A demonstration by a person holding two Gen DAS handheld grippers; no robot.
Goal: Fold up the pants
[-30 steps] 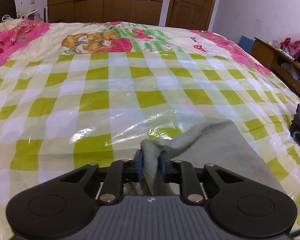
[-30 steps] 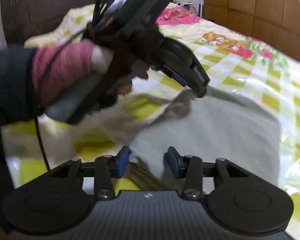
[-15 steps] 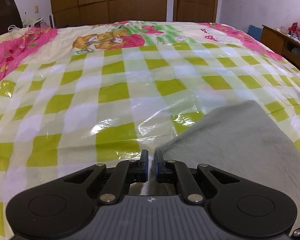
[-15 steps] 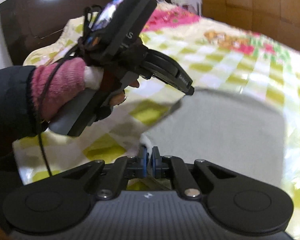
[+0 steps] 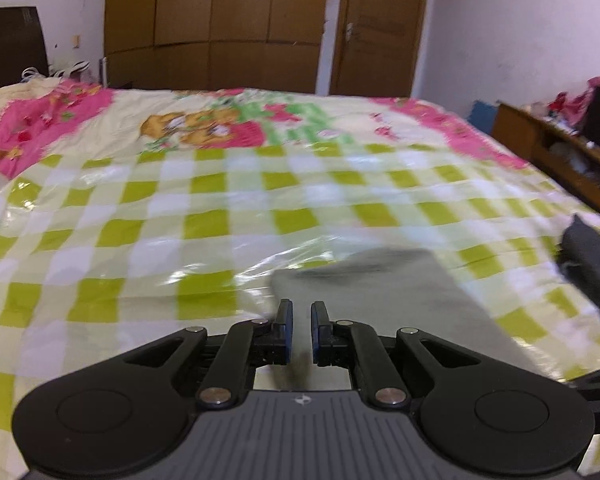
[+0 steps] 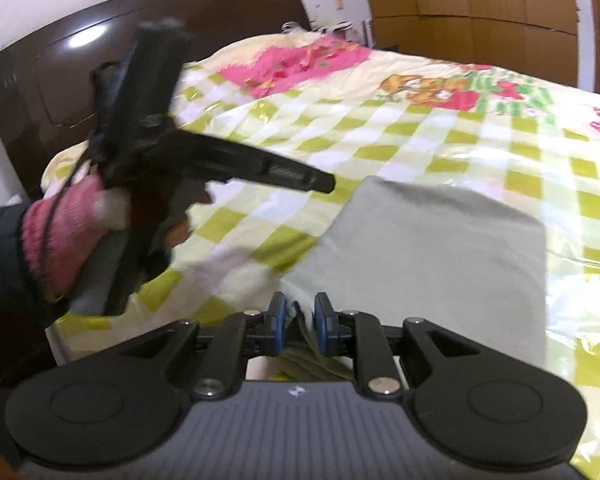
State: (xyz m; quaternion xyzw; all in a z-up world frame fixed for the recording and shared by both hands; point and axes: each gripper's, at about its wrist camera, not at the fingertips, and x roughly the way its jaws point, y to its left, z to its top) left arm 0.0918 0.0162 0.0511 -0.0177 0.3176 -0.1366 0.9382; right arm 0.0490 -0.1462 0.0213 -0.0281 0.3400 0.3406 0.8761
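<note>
Pants (image 6: 432, 248) — grey, folded flat on near checked bedspread (image 5: 140, 216) | left gripper (image 5: 299, 330) opening, empty | right gripper (image 6: 300, 326) opening, cloth edge between jaws, unpressed | we withdraw level — avoid snagging the fold.

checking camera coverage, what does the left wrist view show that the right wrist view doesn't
Only the left wrist view shows the door, the wooden desk and a dark garment at the bed's right edge. Only the right wrist view shows the headboard, the gloved hand and the left gripper from the side. Both show the grey pants lying folded on the checked bedspread.
</note>
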